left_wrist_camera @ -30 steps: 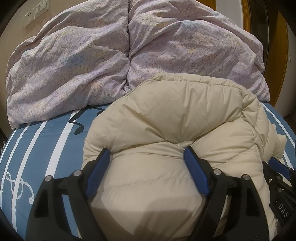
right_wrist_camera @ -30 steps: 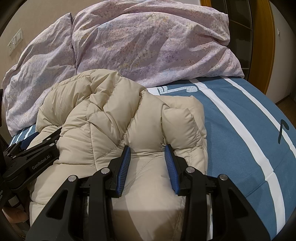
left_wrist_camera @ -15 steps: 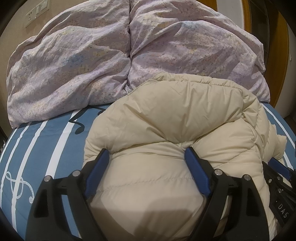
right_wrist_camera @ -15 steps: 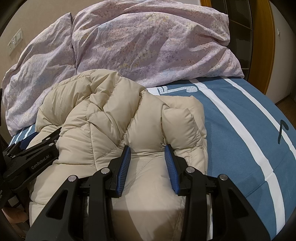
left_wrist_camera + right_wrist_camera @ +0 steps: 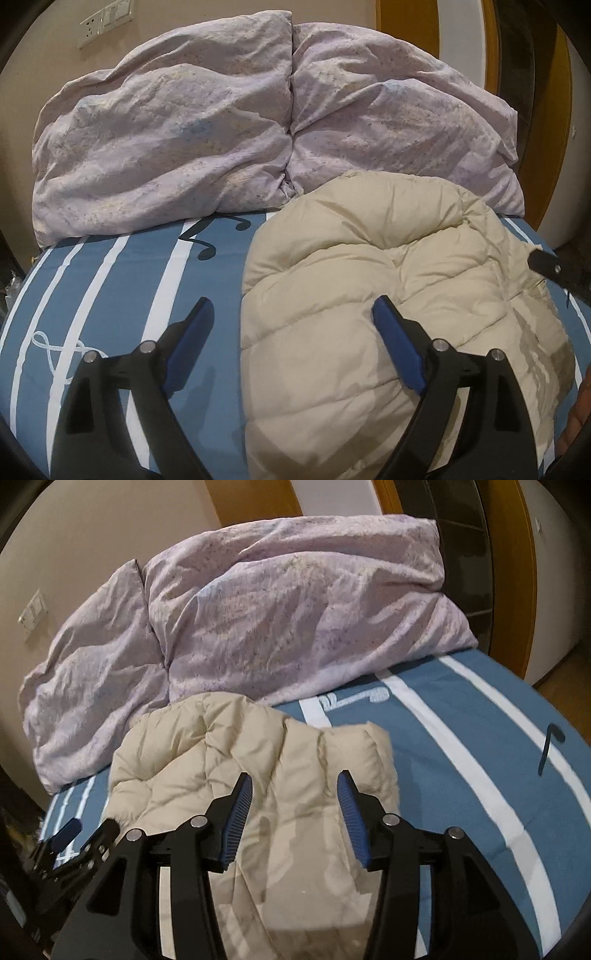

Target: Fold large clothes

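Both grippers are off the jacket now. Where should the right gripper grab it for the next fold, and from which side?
Probably the free puffy edge of the jacket on its right, where it ends on bare blue sheet. Bring the right gripper, whose jaws are opening with nothing pinched, in from that open sheet side: the edge stands thick and raised there, while the far side butts against the duvet.

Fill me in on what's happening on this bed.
A person is folding a beige puffer jacket on the blue striped bed cover, a hand-held gripper in each hand. Both jaws are opening: the left hand-held gripper and the right hand-held gripper hover over the bundled jacket, gripping nothing. A lilac duvet is piled behind.
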